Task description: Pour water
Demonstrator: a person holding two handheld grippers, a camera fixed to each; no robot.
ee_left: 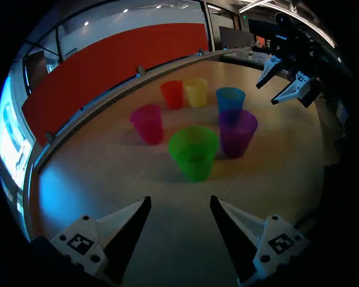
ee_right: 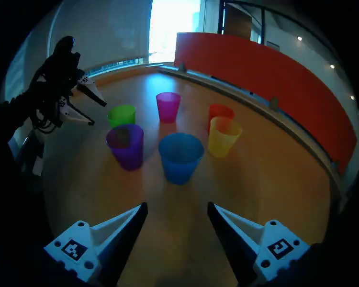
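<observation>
Several plastic cups stand upright in a cluster on a wooden table (ee_left: 107, 172). In the left gripper view the green cup (ee_left: 194, 152) is nearest, with the purple cup (ee_left: 237, 132), pink cup (ee_left: 148, 123), blue cup (ee_left: 230, 99), red cup (ee_left: 173, 93) and yellow cup (ee_left: 196, 92) behind it. My left gripper (ee_left: 180, 205) is open and empty, a short way in front of the green cup. My right gripper (ee_right: 177, 210) is open and empty too, facing the blue cup (ee_right: 180, 157), with the purple cup (ee_right: 126, 146) to its left.
A red partition (ee_left: 103, 71) runs along the table's far edge, with bright windows beyond. Across the cups, the right gripper (ee_left: 282, 87) appears far right in the left gripper view, and the left gripper (ee_right: 84, 103) far left in the right gripper view.
</observation>
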